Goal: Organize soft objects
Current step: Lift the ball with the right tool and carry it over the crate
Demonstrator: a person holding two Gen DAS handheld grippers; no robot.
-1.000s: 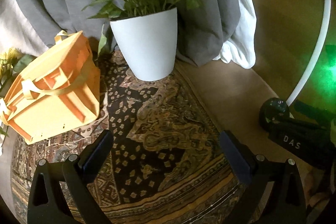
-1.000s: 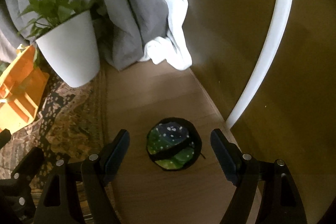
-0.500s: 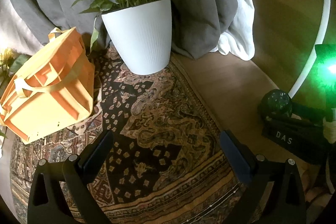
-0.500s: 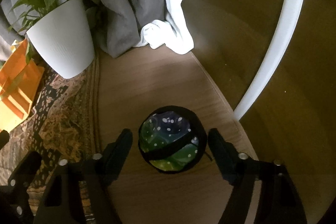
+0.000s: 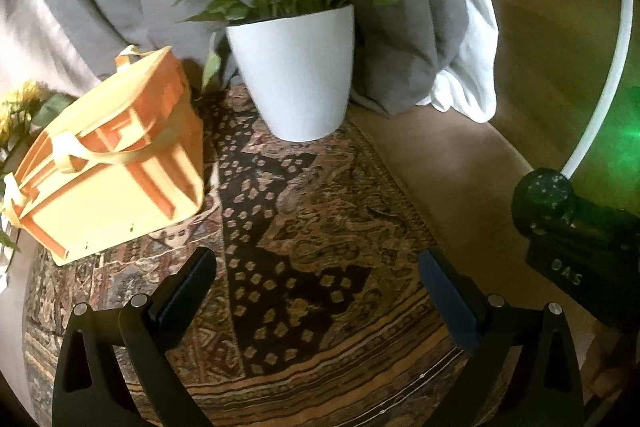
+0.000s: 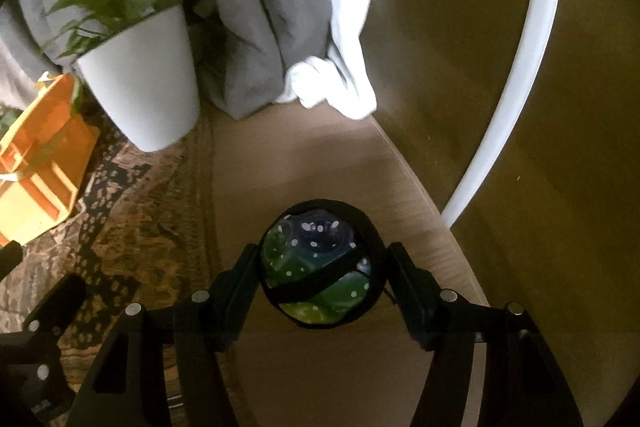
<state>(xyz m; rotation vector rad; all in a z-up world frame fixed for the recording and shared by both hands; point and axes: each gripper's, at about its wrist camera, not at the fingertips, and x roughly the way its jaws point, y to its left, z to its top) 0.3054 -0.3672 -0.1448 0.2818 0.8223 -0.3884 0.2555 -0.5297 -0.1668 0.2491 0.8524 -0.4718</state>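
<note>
One soft ball (image 6: 320,267), round, with a black band running diagonally from lower left to upper right and no long axis, sits on the bare wood floor (image 6: 304,163) between the pads of your right gripper (image 6: 322,273). Both pads press its sides, so it is gripped. Its jaws have just been closing. Your left gripper (image 5: 316,291) stands wide open over the patterned rug (image 5: 304,251), nothing between its fingers. Floor ahead of the ball is open up to the grey curtain (image 6: 256,27). Rug edge lies just left; the white tube (image 6: 516,75) meets the floor near right. White plant pot (image 5: 296,75) and orange bag (image 5: 112,155) stand farther left on the rug.
</note>
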